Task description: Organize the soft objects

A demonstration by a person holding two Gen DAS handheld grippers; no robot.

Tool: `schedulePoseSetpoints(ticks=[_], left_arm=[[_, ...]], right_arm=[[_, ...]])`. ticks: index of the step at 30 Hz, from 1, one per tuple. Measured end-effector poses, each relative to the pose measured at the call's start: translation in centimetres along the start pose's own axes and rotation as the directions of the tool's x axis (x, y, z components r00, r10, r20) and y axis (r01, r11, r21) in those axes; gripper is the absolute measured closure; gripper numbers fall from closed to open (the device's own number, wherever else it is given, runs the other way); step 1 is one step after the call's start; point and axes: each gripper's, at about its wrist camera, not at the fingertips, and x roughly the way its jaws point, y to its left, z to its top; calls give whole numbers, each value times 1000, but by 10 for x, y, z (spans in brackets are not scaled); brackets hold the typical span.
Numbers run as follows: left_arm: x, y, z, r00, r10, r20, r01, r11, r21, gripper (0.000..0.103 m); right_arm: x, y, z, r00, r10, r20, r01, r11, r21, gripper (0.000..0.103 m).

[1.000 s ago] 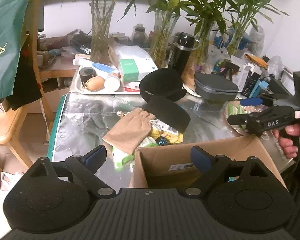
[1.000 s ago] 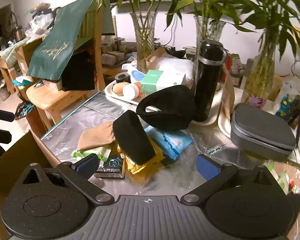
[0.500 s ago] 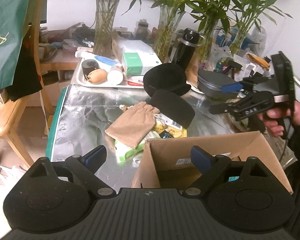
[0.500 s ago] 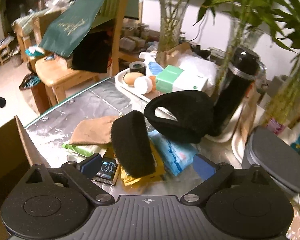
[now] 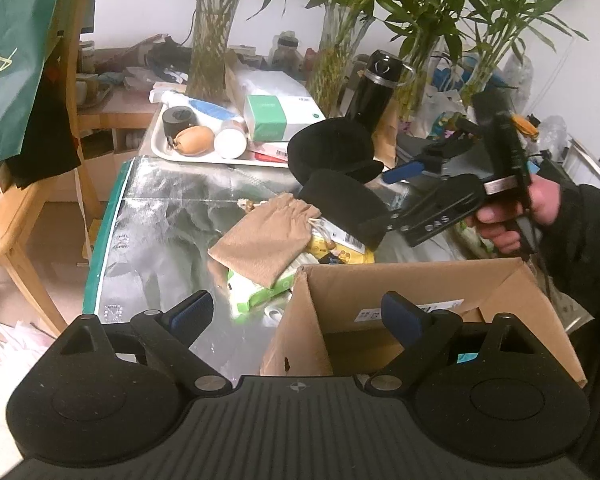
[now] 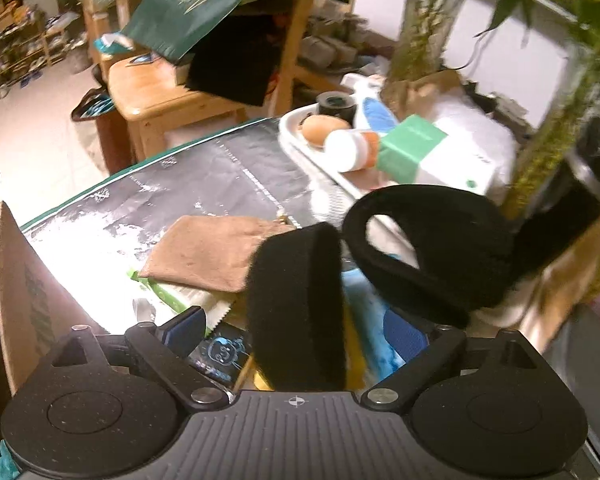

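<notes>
The black earmuffs [image 6: 300, 304] sit mid-frame in the right wrist view: two fuzzy pads joined by a band, the nearer pad standing on edge between the right gripper [image 6: 296, 330]'s two blue fingertips [image 6: 184, 330], the farther pad [image 6: 452, 248] curling up at centre right. The jaws are closing around that near pad, though neither tip looks pressed into it. Under and beside it lies one tan drawstring pouch [image 6: 216, 252], flat on a green-and-white packet [image 5: 260, 292], with one yellow packet [image 5: 340, 252] and one blue one [image 6: 372, 320] below the earmuffs. In the left wrist view the left gripper [image 5: 296, 316] hangs wide open, holding nothing, at the lower centre over the near corner of one open cardboard box [image 5: 420, 284]. The person's hand [image 5: 512, 216] grips the right tool at centre right. Bare silver tabletop [image 5: 168, 216] stretches open to the left of the pile up to its green edge; behind, one white tray [image 5: 160, 148], one black flask [image 5: 374, 88] and three vases of bamboo crowd the top of the frame.
</notes>
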Motion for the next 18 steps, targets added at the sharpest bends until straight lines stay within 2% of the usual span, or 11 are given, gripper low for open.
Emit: schedulePoseSetpoints(ticks=[5, 9, 12, 13, 18], left_arm=[[3, 3, -1, 1000, 0, -4, 0, 1000, -7, 11], [3, 5, -1, 1000, 1, -9, -1, 1000, -16, 11], [2, 6, -1, 1000, -1, -8, 1, 1000, -22, 11], [2, 6, 0, 1000, -2, -9, 2, 1000, -24, 11], [1, 6, 1, 1000, 1, -8, -1, 1000, -21, 11]], right_arm=[[22, 3, 6, 999, 17, -35, -18, 1000, -19, 13], [38, 9, 10, 998, -10, -65, 6, 998, -68, 19], [48, 16, 9, 992, -79, -103, 66, 990, -126, 37], [50, 17, 9, 988, -104, -111, 88, 987, -137, 48], [39, 7, 7, 989, -122, -86, 115, 990, -80, 55]])
